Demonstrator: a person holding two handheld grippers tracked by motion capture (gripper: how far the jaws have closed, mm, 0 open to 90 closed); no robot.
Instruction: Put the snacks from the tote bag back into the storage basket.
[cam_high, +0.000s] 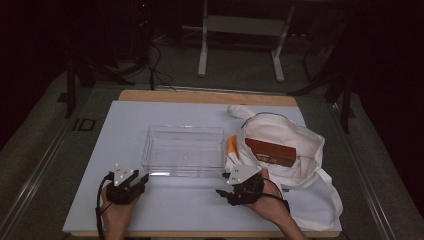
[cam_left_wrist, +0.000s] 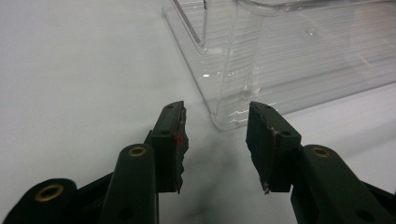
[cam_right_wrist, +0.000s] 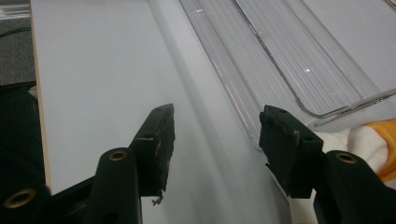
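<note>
At the near edge of a white-covered table (cam_high: 125, 210), a person holds two grippers flanking a clear plastic bin (cam_high: 184, 150), whose long axis runs left to right across the table. The left gripper (cam_high: 141, 181) sits just off the bin's near left corner, jaws spread with nothing between them; in the left gripper view that corner (cam_left_wrist: 224, 122) stands just ahead of the gap. The right gripper (cam_high: 223, 184) hangs by the bin's near right corner, pointing leftward along the near wall (cam_right_wrist: 233, 100), jaws apart and empty. Farther right, a white cloth bag (cam_high: 292, 150) lies open against the bin's right end, a brown box (cam_high: 270, 152) lying inside it and an orange item (cam_high: 232, 146) showing at its mouth. Judged by position, the right hand is nearer the bag's contents, which lie behind and to the right of its jaws.
</note>
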